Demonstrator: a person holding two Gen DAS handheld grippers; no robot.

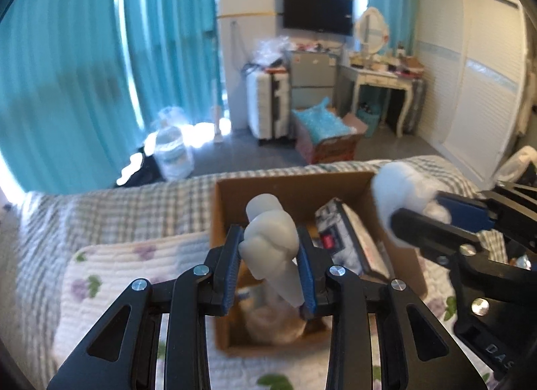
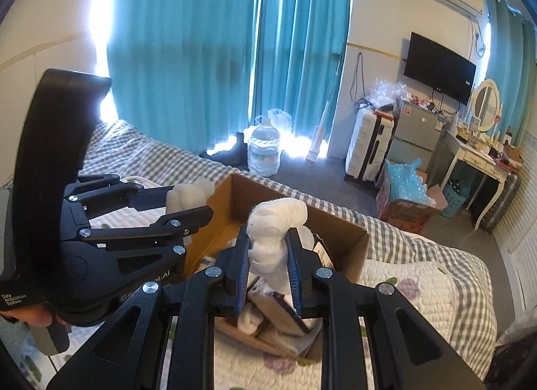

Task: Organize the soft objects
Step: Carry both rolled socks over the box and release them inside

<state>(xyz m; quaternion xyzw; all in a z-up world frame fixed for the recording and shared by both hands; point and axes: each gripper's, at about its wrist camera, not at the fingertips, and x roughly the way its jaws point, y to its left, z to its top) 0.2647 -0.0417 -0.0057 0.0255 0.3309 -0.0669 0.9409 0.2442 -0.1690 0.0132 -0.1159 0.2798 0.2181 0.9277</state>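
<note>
Both my grippers hold a rolled soft bundle above the open cardboard box on the bed.

My left gripper (image 1: 270, 265) has its blue pads (image 1: 231, 267) clamped on a pale grey rolled sock (image 1: 270, 242), which stands up between them over the near part of the box (image 1: 285, 185). My right gripper (image 2: 268, 272) is closed on a white rolled cloth (image 2: 273, 232), also above the box, toward its right side. In the box I see a patterned packet (image 1: 349, 232) and some more soft pieces at the bottom. The box stands on a flowered quilt (image 1: 110, 262), which lies on the checked bedcover (image 1: 117, 198). Behind are turquoise curtains (image 2: 188, 47).
</note>
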